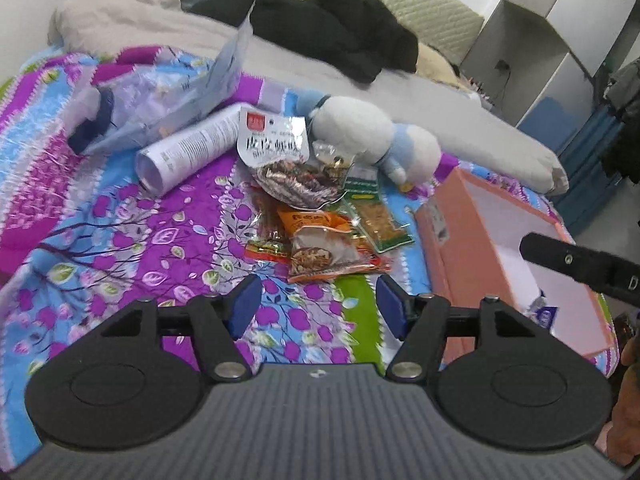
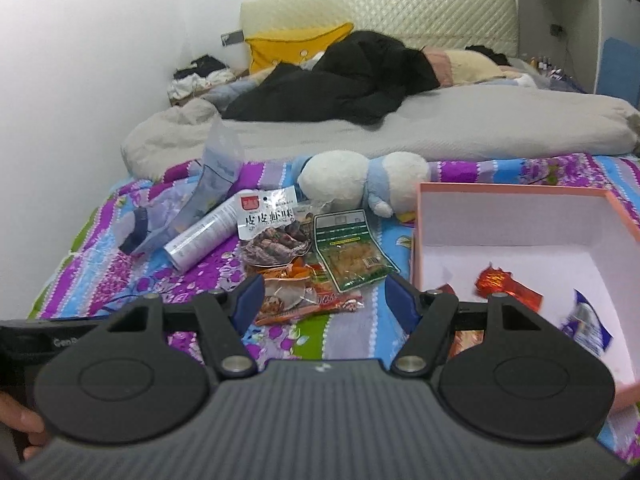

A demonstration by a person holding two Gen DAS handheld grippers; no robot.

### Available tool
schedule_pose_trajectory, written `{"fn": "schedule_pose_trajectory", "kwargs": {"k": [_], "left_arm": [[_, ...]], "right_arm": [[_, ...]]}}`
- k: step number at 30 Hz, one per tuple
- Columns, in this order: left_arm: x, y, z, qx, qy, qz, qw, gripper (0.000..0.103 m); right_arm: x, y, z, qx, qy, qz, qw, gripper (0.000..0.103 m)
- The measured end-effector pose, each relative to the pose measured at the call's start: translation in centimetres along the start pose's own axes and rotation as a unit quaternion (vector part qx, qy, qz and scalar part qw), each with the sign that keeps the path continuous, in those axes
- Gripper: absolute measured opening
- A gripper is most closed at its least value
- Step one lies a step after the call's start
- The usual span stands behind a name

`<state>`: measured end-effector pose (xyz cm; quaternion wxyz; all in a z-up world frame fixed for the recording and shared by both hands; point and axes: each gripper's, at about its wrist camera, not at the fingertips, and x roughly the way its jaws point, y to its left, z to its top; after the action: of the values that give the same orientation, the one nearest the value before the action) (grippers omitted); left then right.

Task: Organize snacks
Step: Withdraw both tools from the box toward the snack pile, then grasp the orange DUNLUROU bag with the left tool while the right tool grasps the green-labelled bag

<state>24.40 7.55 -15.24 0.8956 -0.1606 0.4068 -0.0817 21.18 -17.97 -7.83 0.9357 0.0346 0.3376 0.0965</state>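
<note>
A pile of snack packets lies on the flowered bedspread: a white shrimp-snack bag (image 1: 276, 140) (image 2: 269, 220), a green packet (image 1: 376, 216) (image 2: 350, 254) and an orange packet (image 1: 324, 248) (image 2: 296, 296). A pink box (image 1: 472, 256) (image 2: 520, 192) stands to their right, holding a red packet (image 2: 506, 286) and a blue-white packet (image 2: 586, 320). My left gripper (image 1: 318, 304) is open and empty, just short of the orange packet. My right gripper (image 2: 324, 300) is open and empty, over the near edge of the pile, left of the box.
A white and blue plush toy (image 1: 372, 136) (image 2: 360, 180) lies behind the packets. A white tube (image 1: 188, 148) (image 2: 204, 232) and a clear plastic bag (image 1: 168, 96) lie to the left. Grey duvet (image 2: 440, 128) and black clothes (image 2: 340, 80) cover the far bed.
</note>
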Motion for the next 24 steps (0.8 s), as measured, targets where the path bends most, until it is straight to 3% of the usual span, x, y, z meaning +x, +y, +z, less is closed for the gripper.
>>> {"fn": "schedule_pose_trajectory", "kwargs": {"k": [13,18,24], "left_arm": [[12.9,1.9,1.6,-0.028,0.050,-0.044,0.9974,0.068],[15.9,2.0,1.8,-0.026,0.058,-0.055,0.9965,0.068],[18.0,2.1,2.0,-0.028,0.061,-0.060,0.9960,0.067]], "right_arm": [[13.5,-0.4,1.6,-0.010,0.074,-0.007,0.997,0.069],[17.8,-1.1,1.8,-0.007,0.096,-0.010,0.995,0.068],[22.6,-1.8,1.0,-0.019,0.131,-0.043,0.990,0.068]]}}
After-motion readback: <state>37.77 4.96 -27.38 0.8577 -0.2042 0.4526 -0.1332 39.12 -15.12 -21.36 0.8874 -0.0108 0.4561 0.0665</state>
